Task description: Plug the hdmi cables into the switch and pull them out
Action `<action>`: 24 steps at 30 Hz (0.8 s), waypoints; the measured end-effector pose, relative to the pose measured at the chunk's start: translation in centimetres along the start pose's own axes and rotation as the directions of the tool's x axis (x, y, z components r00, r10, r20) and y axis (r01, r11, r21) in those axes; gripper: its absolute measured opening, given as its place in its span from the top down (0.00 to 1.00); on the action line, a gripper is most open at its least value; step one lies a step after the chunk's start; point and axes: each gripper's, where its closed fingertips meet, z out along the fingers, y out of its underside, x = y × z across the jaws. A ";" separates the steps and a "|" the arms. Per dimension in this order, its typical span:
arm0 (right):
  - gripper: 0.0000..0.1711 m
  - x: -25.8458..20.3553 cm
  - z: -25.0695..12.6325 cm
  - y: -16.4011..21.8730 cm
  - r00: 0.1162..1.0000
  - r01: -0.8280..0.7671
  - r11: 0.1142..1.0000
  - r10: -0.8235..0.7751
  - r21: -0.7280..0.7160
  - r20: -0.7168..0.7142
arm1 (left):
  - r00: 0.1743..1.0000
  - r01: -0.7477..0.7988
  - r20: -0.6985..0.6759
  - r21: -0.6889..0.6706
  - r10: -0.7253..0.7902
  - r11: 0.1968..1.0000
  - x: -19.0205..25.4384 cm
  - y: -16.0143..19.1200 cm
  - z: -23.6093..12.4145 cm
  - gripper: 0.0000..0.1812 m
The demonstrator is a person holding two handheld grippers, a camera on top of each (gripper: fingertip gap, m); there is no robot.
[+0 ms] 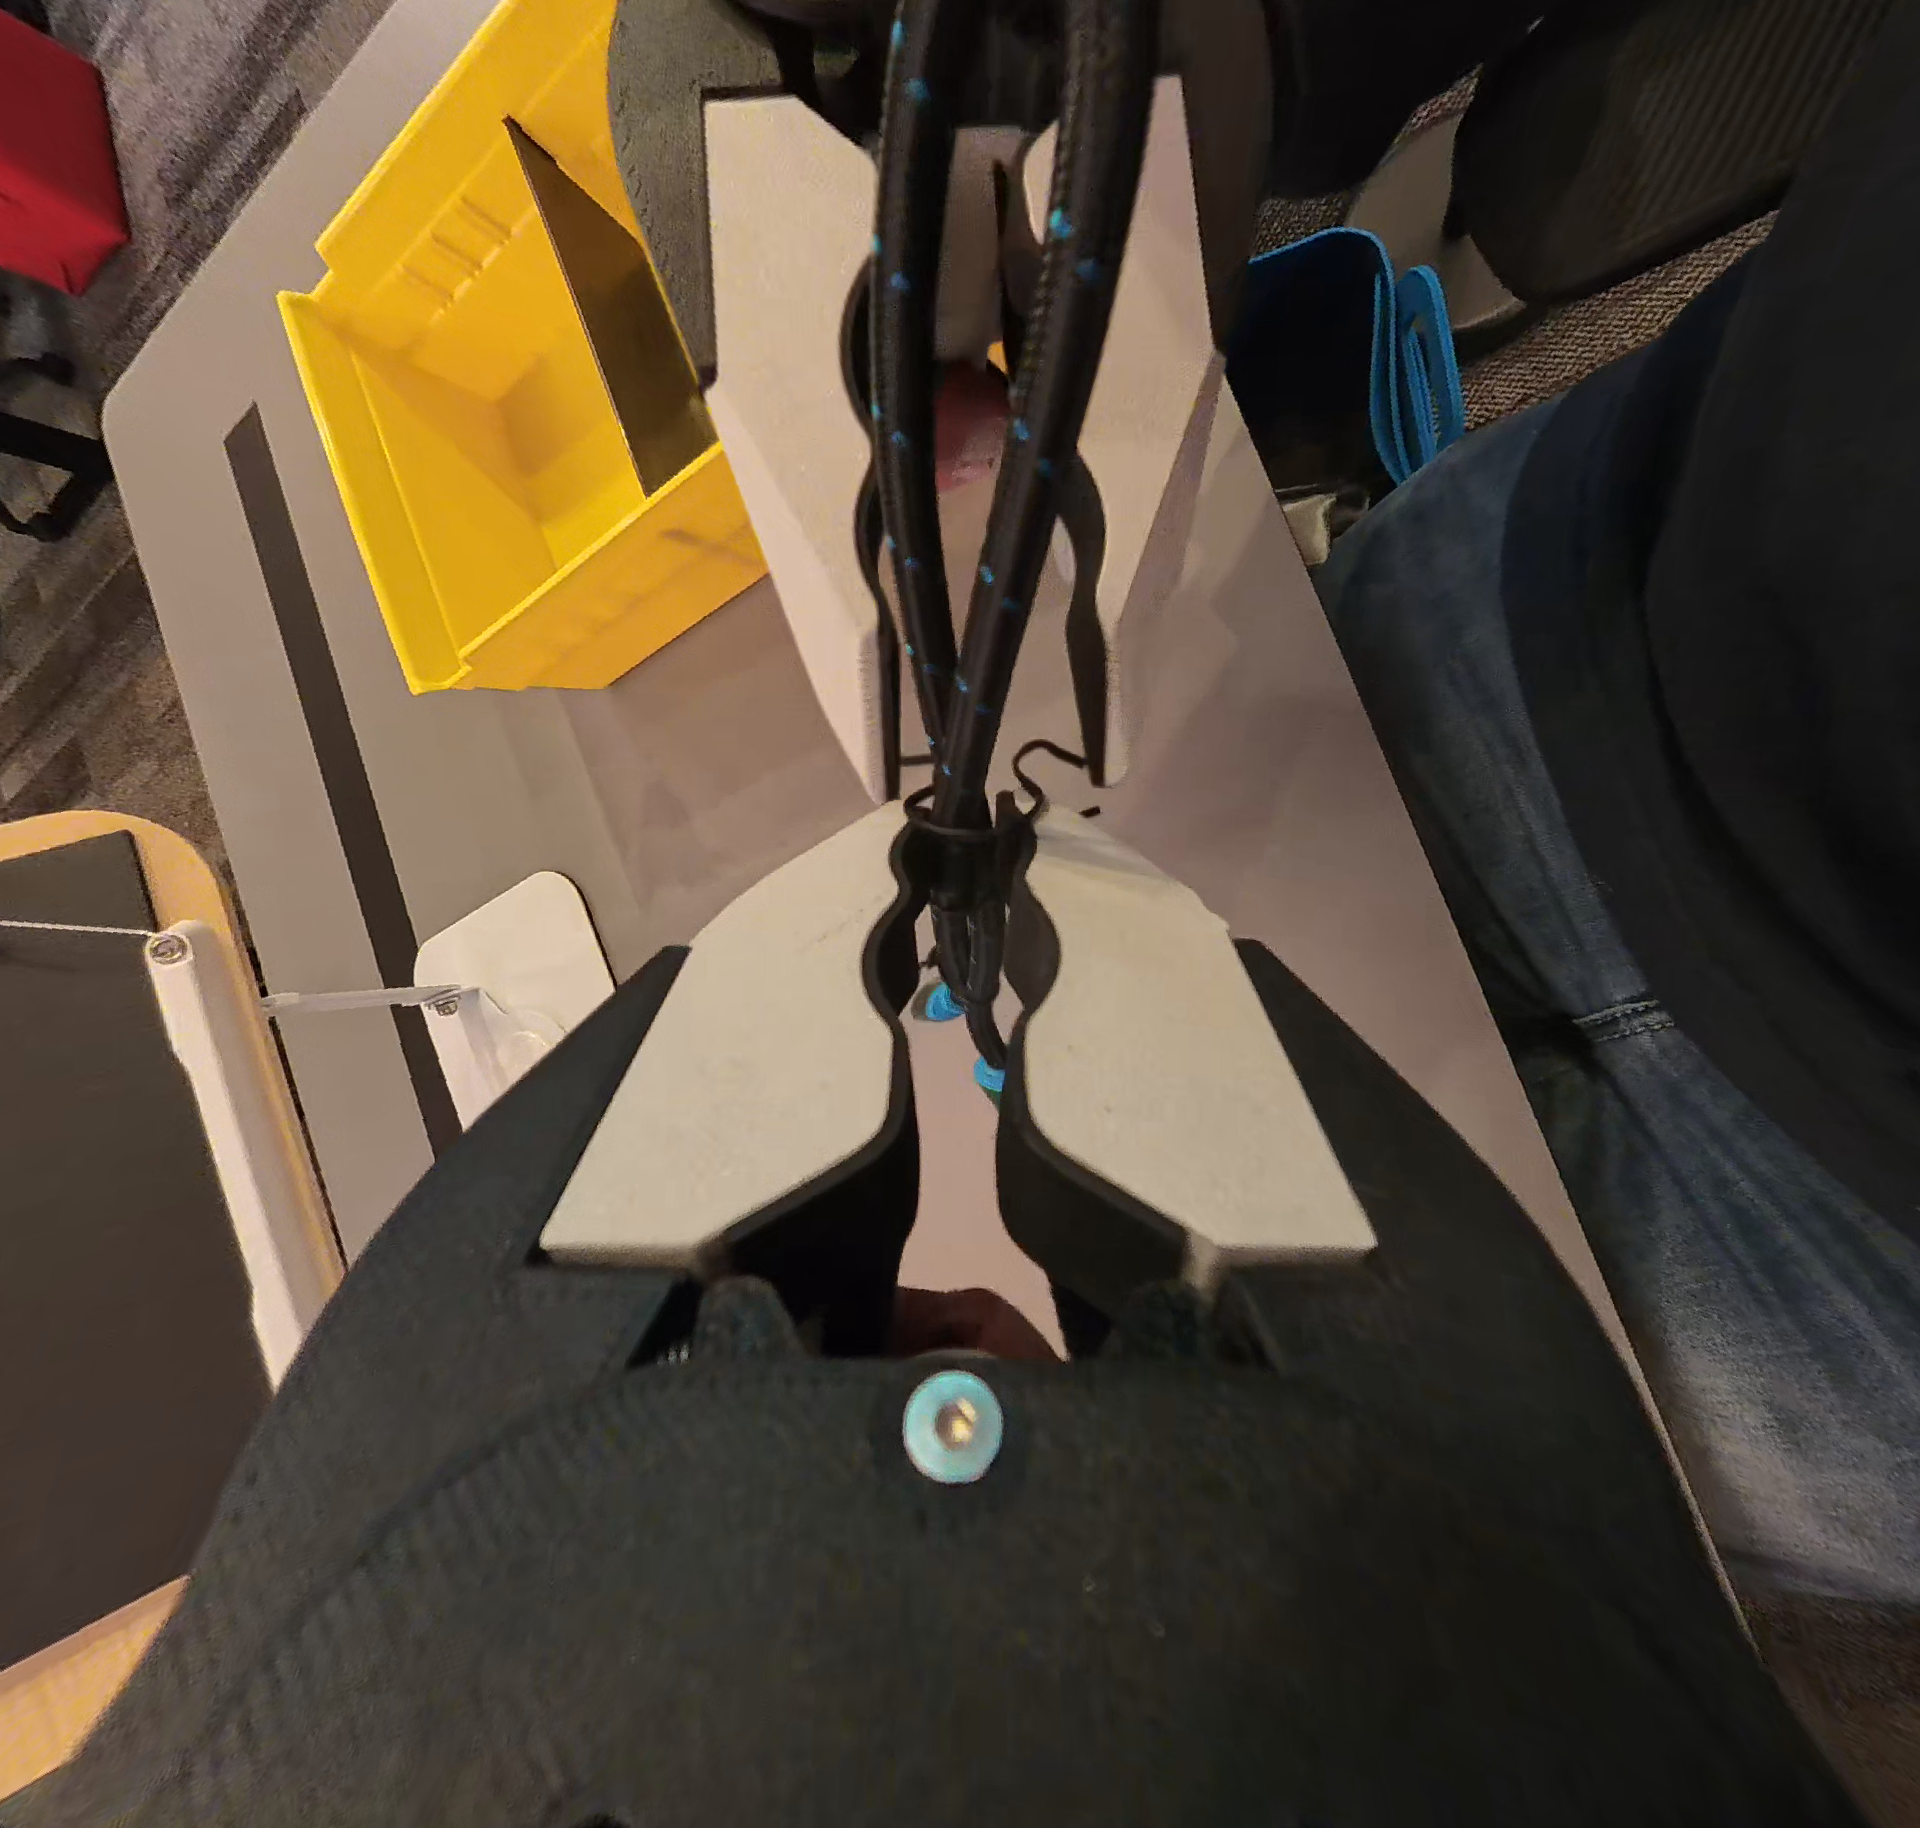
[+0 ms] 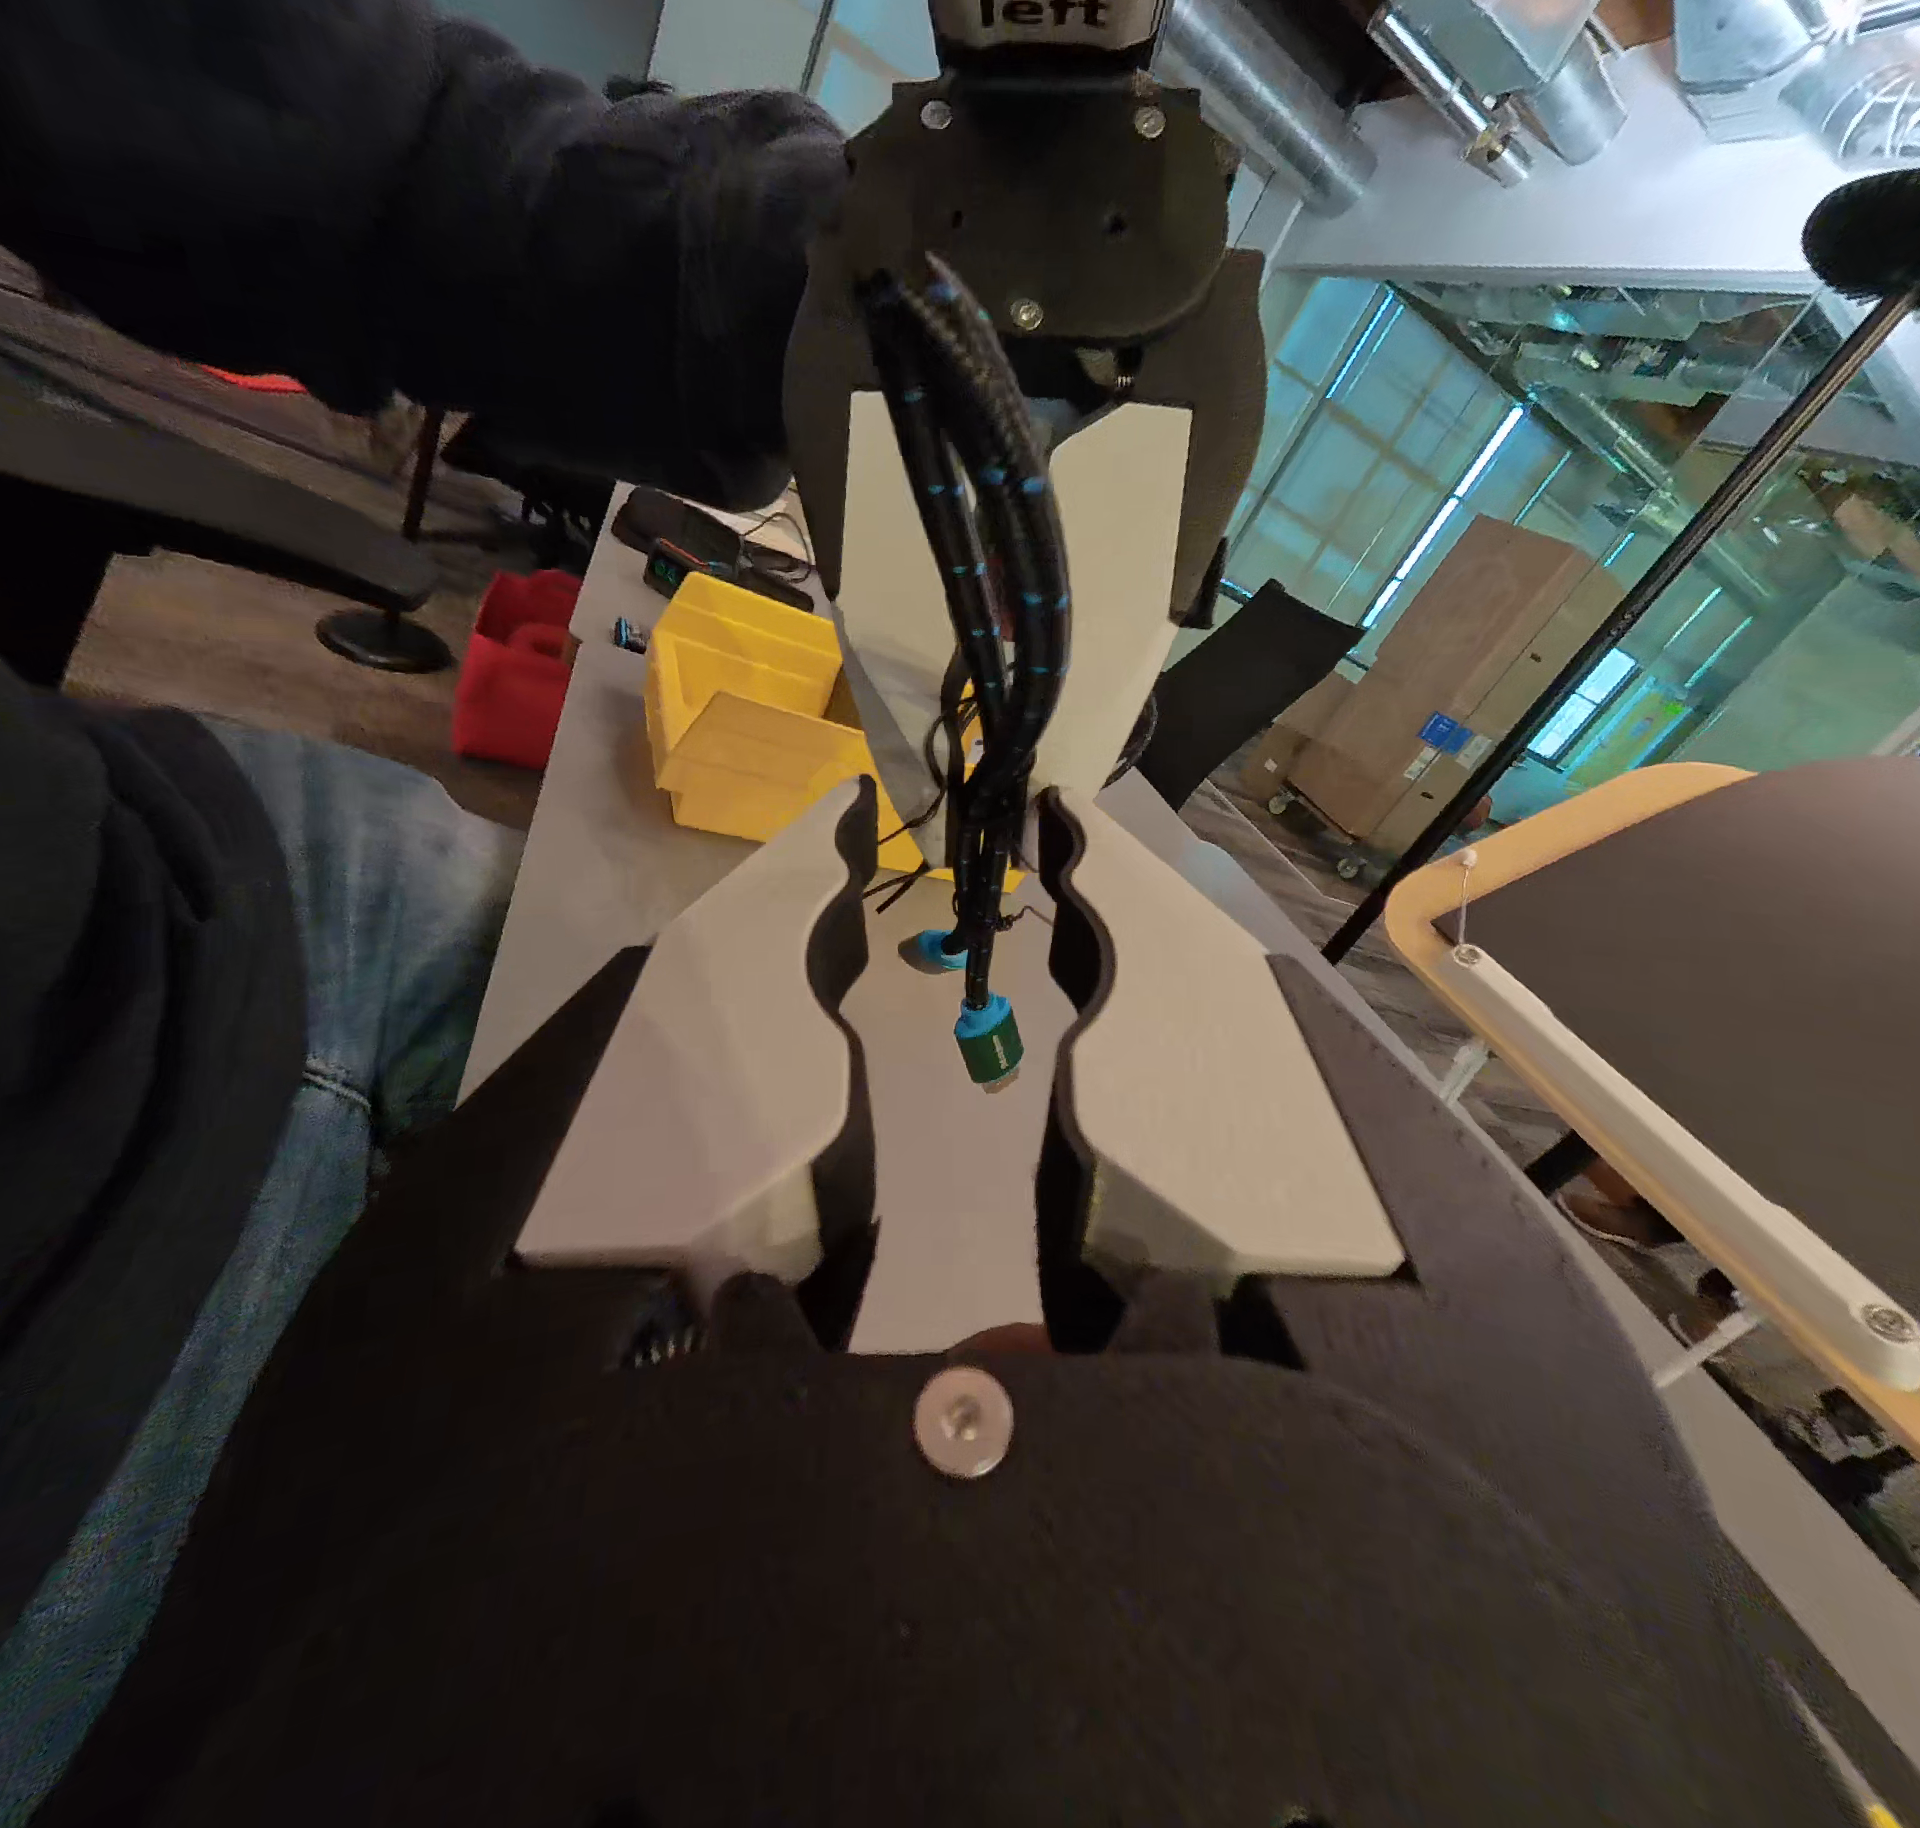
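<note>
Cable bundle (image 1: 961, 448): I lose its upper loops past the left wrist view's top edge. Second connector (image 2: 932, 950): mostly hidden behind the cords. Small devices (image 2: 686, 552) beyond yellow bins (image 2: 743, 729): too small to identify.

Cables (image 2: 1003, 583): black braid flecked with bright blue, bundled. Plug (image 2: 989, 1035): green body, blue collar, silvery tip. Gripper fingers (image 2: 727, 1040): pale grey faces on black frames. Bins (image 2: 748, 729): solid yellow. Box (image 2: 514, 677) beyond: red. Table (image 1: 1340, 843): light grey, with a dark stripe. Person's trousers (image 1: 1662, 843): faded blue denim; sleeve (image 2: 416, 199): black.
</note>
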 end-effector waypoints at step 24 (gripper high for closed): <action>1.00 1.0 -1.7 -1.5 0.983 -0.184 0.980 0.185 0.077 -0.007 | 0.997 0.033 0.064 0.102 -0.040 0.994 -0.7 -1.7 -0.6 0.94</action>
